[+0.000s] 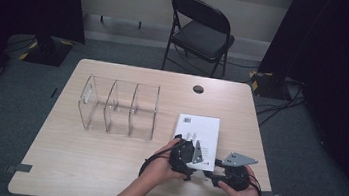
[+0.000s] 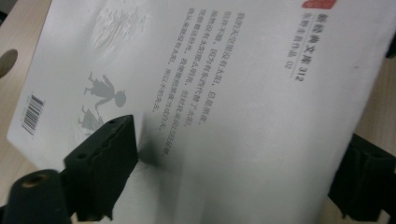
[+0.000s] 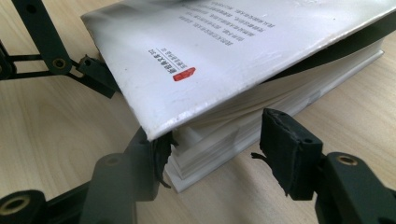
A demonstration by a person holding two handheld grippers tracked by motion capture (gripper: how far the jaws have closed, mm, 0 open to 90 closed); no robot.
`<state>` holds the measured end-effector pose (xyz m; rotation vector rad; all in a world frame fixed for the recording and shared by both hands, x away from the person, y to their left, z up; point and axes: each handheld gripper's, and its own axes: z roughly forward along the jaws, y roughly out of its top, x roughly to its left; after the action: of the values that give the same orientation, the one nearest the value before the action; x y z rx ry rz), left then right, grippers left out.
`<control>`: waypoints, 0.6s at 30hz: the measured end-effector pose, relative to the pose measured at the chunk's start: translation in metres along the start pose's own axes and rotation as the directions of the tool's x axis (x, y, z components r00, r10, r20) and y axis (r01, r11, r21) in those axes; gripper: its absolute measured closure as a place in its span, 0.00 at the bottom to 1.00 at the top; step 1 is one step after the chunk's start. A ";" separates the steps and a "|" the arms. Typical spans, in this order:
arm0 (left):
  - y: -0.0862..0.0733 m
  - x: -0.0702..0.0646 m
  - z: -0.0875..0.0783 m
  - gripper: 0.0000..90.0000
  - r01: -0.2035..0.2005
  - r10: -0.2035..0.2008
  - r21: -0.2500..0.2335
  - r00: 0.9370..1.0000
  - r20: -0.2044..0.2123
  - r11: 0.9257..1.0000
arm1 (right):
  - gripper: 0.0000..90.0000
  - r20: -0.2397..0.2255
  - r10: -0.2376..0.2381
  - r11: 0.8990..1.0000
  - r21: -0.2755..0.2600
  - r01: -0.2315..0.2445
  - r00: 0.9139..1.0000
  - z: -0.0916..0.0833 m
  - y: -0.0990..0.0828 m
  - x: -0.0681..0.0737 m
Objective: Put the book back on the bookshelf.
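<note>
jaws of the left hand-held gripper point(image 2: 243, 163) stand apart over the book point(image 1: 196, 140), one on its glossy white cover, the other past its edge; whether they press it i cannot tell. the right hand-held gripper point(image 3: 215, 156) straddles the book's near corner, jaws apart, the cover lifted off the page block. the book lies on the pale wood tabletop point(image 1: 79, 157), near a clear plastic organizer point(image 1: 118, 107) with three empty compartments.
</note>
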<state>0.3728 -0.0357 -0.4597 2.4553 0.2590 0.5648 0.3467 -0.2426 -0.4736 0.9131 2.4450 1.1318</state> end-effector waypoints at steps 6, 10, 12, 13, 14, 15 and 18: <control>-0.001 0.000 -0.002 0.21 -0.015 0.015 -0.008 1.000 0.010 1.000 | 0.47 -0.009 0.019 1.000 -0.003 -0.019 1.000 0.000 -0.003 -0.001; -0.001 0.000 -0.002 0.22 -0.011 0.011 -0.011 1.000 0.013 1.000 | 0.47 -0.011 0.030 1.000 -0.004 -0.030 1.000 -0.001 -0.004 -0.003; -0.001 0.000 -0.003 0.23 -0.011 0.011 -0.009 1.000 0.013 1.000 | 0.47 0.003 0.020 1.000 0.014 -0.020 1.000 -0.001 -0.005 -0.004; -0.001 0.000 -0.003 0.23 -0.011 0.011 -0.009 1.000 0.013 1.000 | 0.47 0.005 0.017 1.000 0.023 -0.017 1.000 -0.001 -0.005 -0.004; -0.001 0.000 -0.003 0.23 -0.012 0.012 -0.009 1.000 0.016 1.000 | 0.47 0.005 0.017 1.000 0.023 -0.017 1.000 -0.001 -0.005 -0.004; -0.002 -0.001 -0.002 0.23 0.003 -0.003 -0.022 1.000 0.013 1.000 | 0.47 0.003 0.028 0.999 0.024 -0.028 1.000 0.001 -0.006 -0.004; -0.002 -0.002 -0.002 0.23 0.022 -0.022 -0.037 1.000 0.008 0.999 | 0.47 0.015 0.024 1.000 0.009 -0.024 1.000 0.002 -0.005 -0.004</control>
<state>0.3700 -0.0341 -0.4603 2.4153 0.2699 0.5455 0.3482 -0.2463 -0.4780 0.9533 2.4349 1.1188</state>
